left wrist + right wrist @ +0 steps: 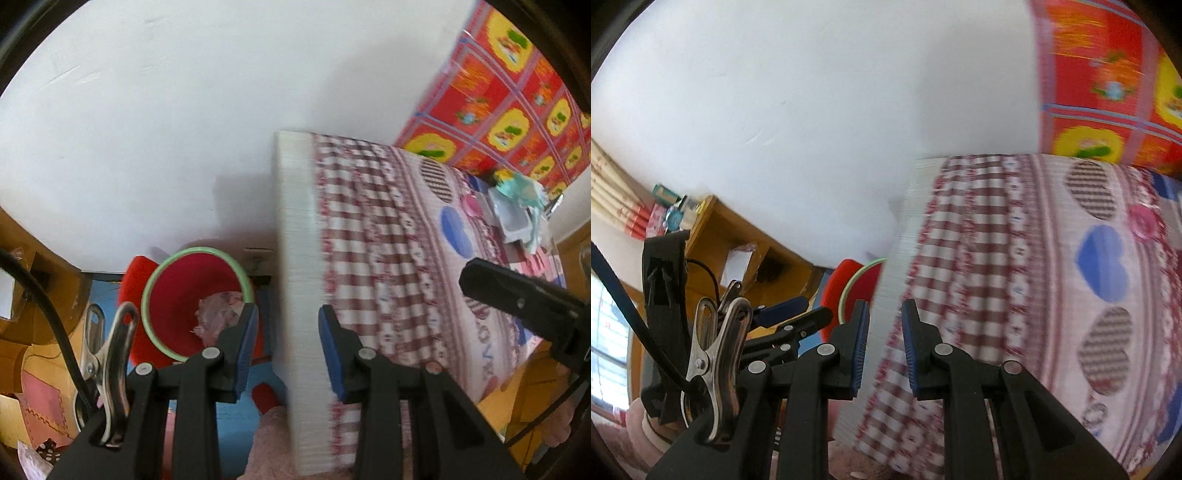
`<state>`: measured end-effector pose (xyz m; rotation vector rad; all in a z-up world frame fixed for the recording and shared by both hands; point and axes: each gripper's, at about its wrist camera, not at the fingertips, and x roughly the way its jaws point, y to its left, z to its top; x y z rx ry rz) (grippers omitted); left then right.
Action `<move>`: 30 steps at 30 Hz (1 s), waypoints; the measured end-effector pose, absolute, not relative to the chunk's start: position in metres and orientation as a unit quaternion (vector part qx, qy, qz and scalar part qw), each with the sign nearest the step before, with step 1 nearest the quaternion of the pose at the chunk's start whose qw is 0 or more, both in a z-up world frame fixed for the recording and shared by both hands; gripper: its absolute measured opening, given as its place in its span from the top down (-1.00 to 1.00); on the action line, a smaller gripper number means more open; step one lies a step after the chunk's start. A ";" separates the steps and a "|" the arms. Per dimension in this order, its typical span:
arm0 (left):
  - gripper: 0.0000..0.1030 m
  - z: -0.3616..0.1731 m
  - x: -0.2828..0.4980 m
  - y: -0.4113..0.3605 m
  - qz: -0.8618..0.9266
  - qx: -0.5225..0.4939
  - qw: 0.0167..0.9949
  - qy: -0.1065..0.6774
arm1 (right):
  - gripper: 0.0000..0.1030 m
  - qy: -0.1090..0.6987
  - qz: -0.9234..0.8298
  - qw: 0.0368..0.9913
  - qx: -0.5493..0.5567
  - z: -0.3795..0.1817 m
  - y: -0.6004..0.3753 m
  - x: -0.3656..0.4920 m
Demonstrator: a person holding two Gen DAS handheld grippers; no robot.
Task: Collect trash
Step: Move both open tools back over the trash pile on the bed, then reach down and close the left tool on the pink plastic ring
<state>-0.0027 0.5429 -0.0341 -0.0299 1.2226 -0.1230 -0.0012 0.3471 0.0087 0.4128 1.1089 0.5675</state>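
A red bin (177, 295) with a green rim stands on the floor left of the table, with crumpled pinkish trash (218, 314) inside. My left gripper (288, 350) hovers above the table's white edge, just right of the bin; its blue pads stand apart with nothing between them. At the table's far right lie crumpled teal plastic (524, 192) and a small white tray (511, 218). My right gripper (884, 343) is over the same table edge, open by a narrow gap and empty. Only a slice of the bin (860, 284) shows there, with the left gripper's fingers (809, 321) beside it.
The table (295, 258) carries a red-and-white checked cloth with hearts. A wooden shelf unit (738, 243) stands by the white wall at the left. A red and yellow patterned cloth (517, 92) hangs at the back right. Blue mat (236, 410) and something pink and fluffy (269, 446) lie below.
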 end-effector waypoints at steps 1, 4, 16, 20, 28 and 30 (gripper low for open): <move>0.31 -0.033 -0.003 0.534 -0.063 -0.013 0.816 0.575 | 0.63 0.515 0.260 0.793 0.196 0.009 0.338 -0.005; 0.31 -0.029 -0.007 0.510 -0.072 -0.001 0.816 0.574 | 0.63 0.511 0.246 0.797 0.208 0.009 0.312 -0.016; 0.31 -0.024 -0.031 0.408 -0.108 0.017 0.816 0.568 | 0.63 0.494 0.190 0.813 0.242 -0.001 0.200 -0.064; 0.31 -0.023 -0.038 0.373 -0.119 0.020 0.818 0.563 | 0.63 0.492 0.176 0.816 0.248 -0.008 0.161 -0.080; 0.31 -0.036 -0.044 0.313 -0.132 0.026 0.816 0.563 | 0.63 0.497 0.141 0.817 0.256 -0.023 0.091 -0.108; 0.31 -0.039 -0.042 0.304 -0.136 0.028 0.813 0.565 | 0.63 0.499 0.133 0.816 0.260 -0.026 0.079 -0.110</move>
